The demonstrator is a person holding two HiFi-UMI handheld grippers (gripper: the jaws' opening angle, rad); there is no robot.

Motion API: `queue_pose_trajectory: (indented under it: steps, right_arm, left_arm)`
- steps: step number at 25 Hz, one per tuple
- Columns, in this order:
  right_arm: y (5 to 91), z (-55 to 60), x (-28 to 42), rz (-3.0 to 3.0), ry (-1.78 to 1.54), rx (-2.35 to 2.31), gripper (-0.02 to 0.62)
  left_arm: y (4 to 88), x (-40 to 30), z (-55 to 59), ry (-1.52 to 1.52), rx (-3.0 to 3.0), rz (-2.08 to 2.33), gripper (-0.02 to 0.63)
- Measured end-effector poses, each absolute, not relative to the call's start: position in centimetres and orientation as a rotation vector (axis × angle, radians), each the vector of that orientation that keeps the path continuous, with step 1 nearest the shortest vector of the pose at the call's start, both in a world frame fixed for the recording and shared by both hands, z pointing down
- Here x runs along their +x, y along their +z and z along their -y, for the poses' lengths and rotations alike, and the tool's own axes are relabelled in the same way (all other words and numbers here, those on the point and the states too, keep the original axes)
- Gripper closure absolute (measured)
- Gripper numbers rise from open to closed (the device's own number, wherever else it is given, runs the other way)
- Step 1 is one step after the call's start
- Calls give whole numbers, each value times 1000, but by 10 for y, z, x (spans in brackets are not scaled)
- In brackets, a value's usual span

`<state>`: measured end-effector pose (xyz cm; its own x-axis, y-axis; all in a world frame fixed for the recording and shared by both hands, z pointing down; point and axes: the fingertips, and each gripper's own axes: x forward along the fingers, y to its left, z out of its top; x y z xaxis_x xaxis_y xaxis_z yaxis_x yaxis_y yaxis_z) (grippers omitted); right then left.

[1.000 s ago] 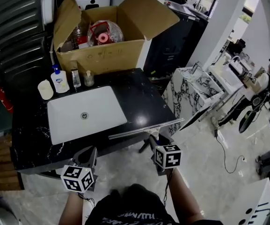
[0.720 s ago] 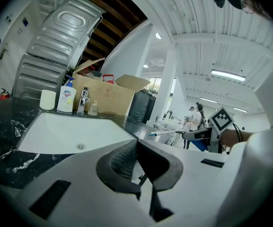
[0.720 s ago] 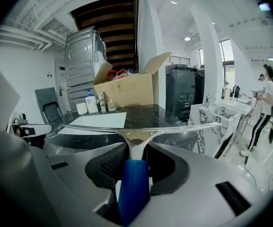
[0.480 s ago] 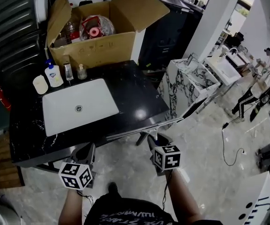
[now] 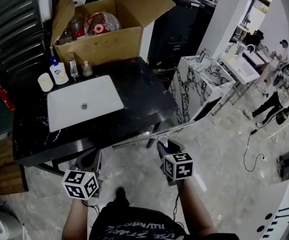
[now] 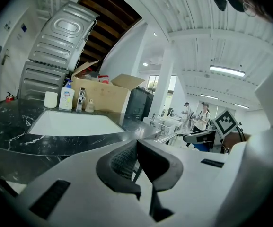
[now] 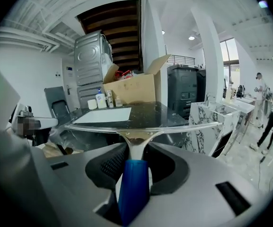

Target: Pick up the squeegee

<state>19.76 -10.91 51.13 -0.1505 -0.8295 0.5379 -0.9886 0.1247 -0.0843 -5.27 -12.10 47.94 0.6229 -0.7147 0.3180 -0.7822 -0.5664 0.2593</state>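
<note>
The squeegee (image 5: 145, 137) has a long metal blade and a blue handle. It hangs level in the air just off the black counter's (image 5: 139, 101) front edge, over the floor. My right gripper (image 5: 166, 149) is shut on the blue handle (image 7: 134, 183), and the blade (image 7: 141, 126) runs crosswise just past the fingertips. To its left my left gripper (image 5: 90, 160) is lower and also in front of the counter. Its pads meet at the tip (image 6: 136, 144) with nothing between them. From the left gripper view the blade's end (image 6: 167, 137) shows to the right.
A white sink (image 5: 84, 106) is set in the counter. Behind it stand a soap bottle (image 5: 59, 74), small jars and an open cardboard box (image 5: 101, 46). A marble-patterned stand (image 5: 199, 84) sits to the right, with people beyond it. A fire extinguisher (image 5: 3, 98) is at the left.
Both grippers have drawn back from the counter. The squeegee went with the right one: its blade lay over the counter's front edge before and now hangs over the floor.
</note>
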Motion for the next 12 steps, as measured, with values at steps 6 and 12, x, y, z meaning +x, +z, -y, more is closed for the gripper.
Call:
queue_pose_trajectory:
  steps: [6, 12]
  right_arm:
    - [519, 76, 193, 2069, 614, 1731, 446]
    - [524, 37, 195, 2083, 634, 1706, 446]
  left_arm:
    - [485, -56, 83, 266, 2457, 1224, 586]
    - [486, -55, 44, 259, 2426, 1245, 586]
